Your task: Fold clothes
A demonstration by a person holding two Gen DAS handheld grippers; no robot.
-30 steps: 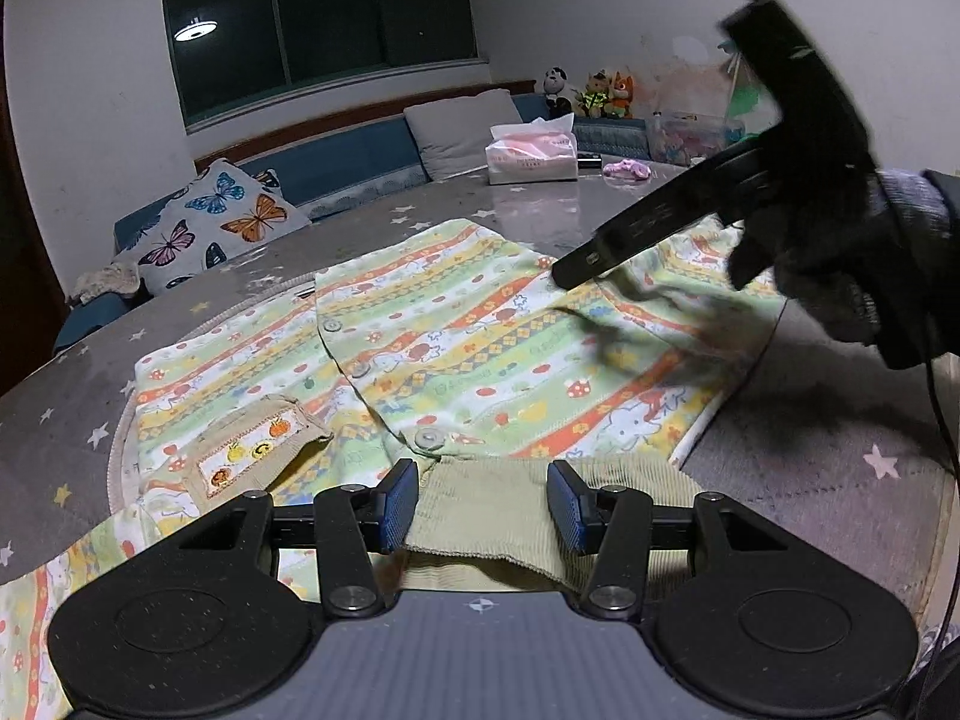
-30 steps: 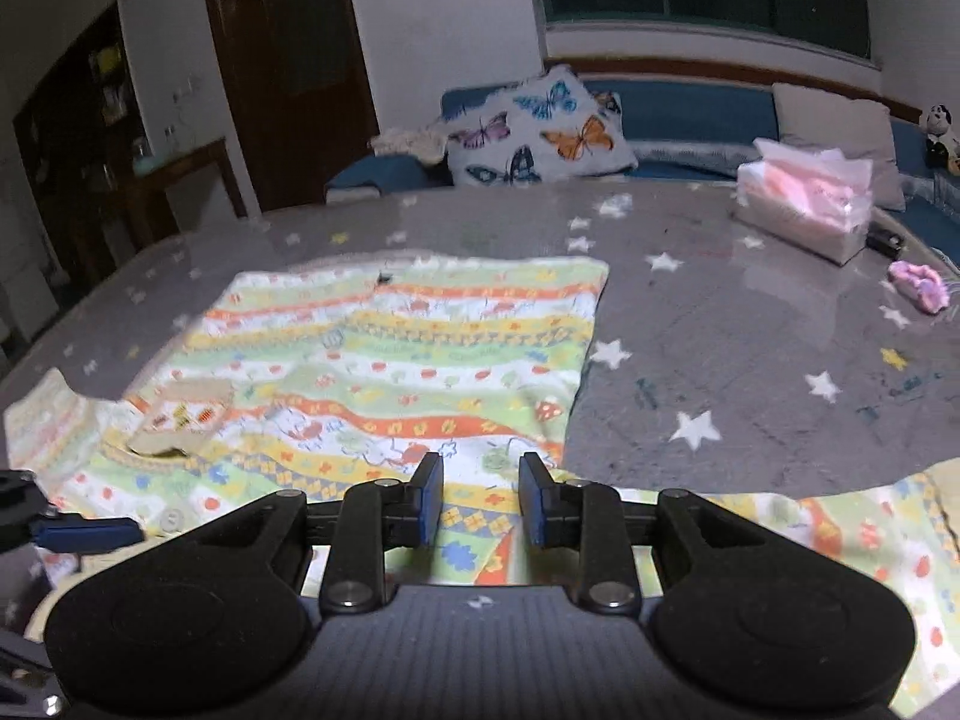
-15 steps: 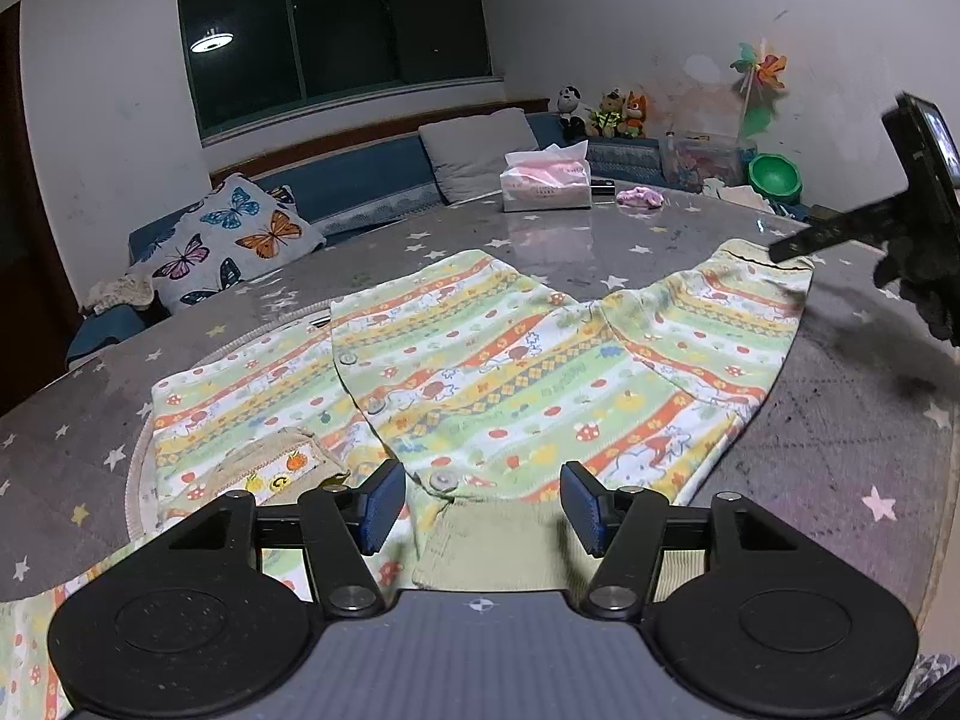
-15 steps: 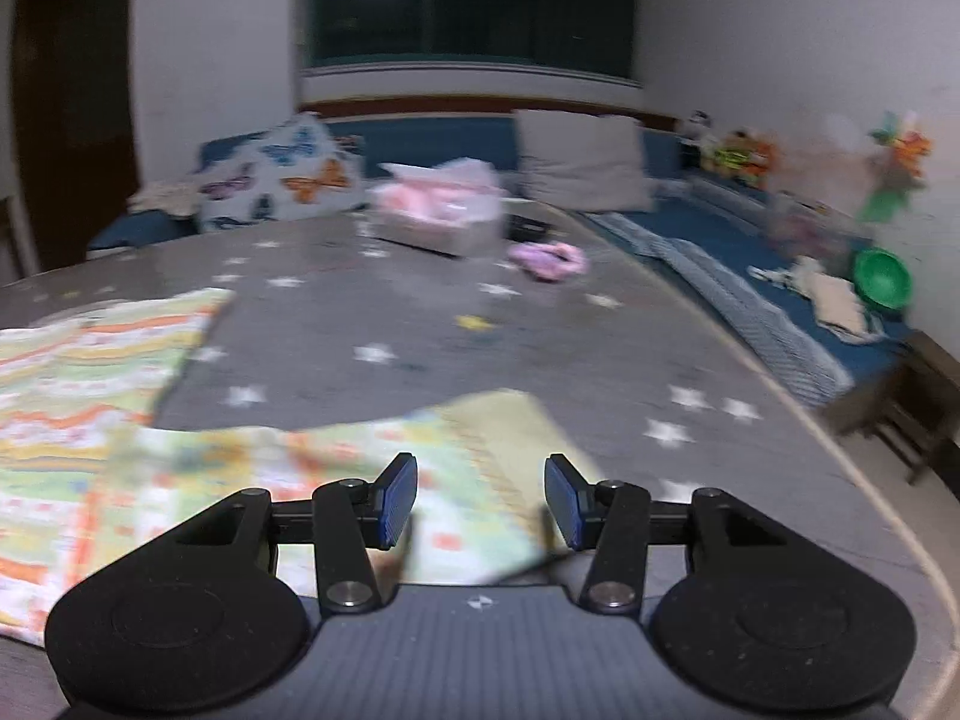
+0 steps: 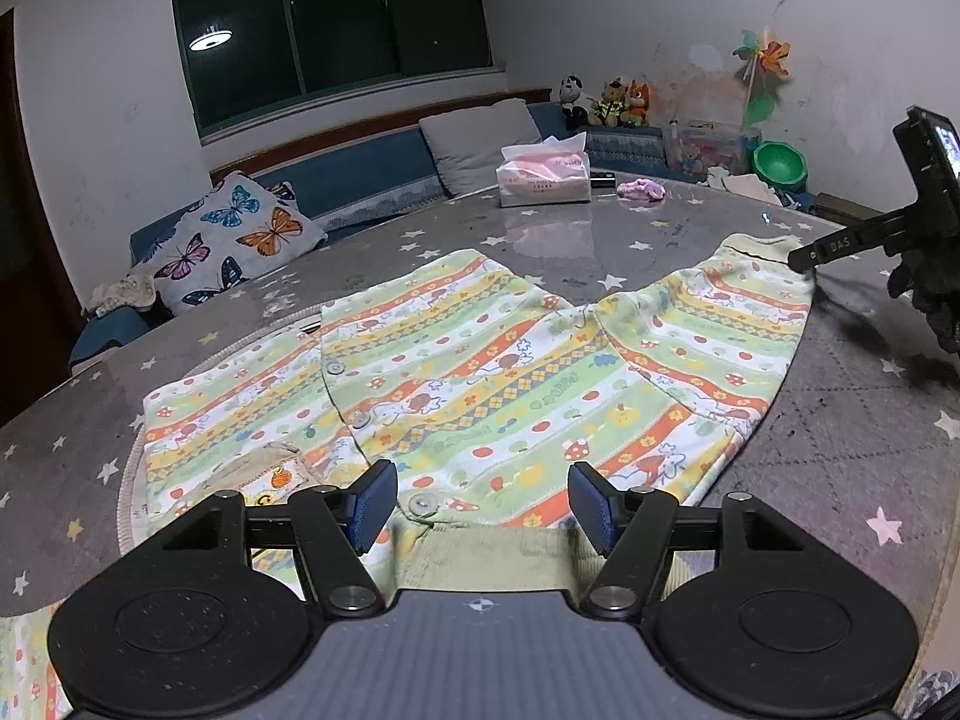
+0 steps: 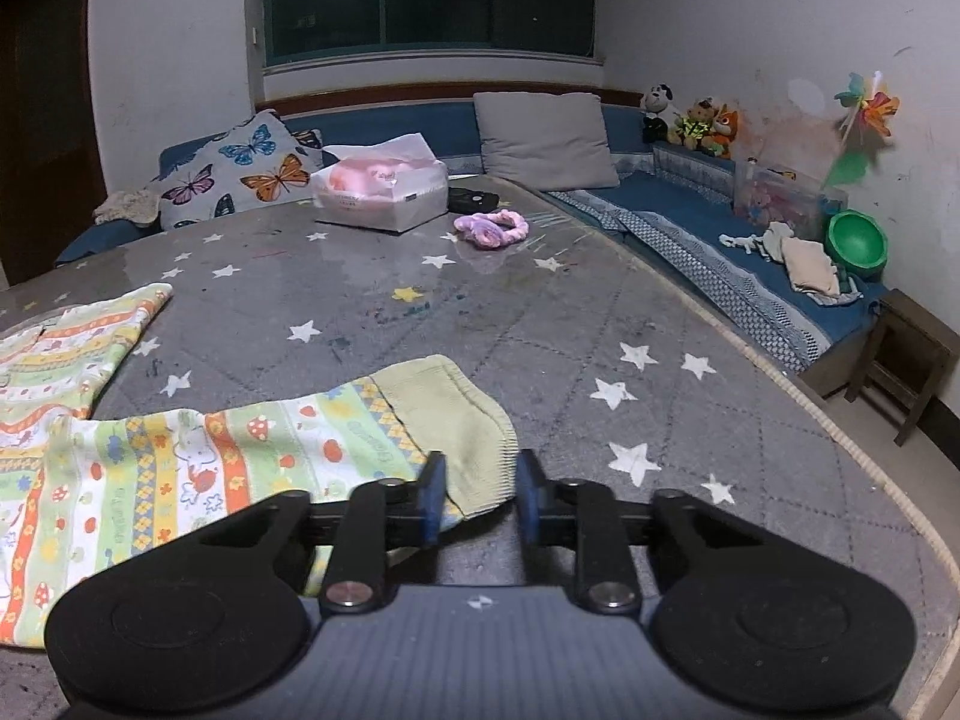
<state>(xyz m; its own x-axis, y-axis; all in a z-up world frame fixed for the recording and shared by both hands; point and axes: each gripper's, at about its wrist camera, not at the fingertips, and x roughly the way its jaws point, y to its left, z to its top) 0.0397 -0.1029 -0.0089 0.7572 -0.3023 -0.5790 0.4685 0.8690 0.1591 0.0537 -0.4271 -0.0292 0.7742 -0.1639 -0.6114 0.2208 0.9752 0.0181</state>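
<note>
Here, left gripper jaws opening over garment collar; right gripper jaws closing around sleeve cuff.

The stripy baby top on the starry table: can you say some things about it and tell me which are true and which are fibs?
1. The stripy top lies spread on the grey starry table. True.
2. The right gripper is at the sleeve's green cuff. True: its jaws are closing with the cuff's corner between them.
3. The left gripper is squeezing the top's hem. False: its jaws are apart and opening, over the green collar band.
4. The tissue box sits on the top. False: it stands apart, at the table's far side.
5. A pink scrunchie lies near the tissue box. True.
</note>
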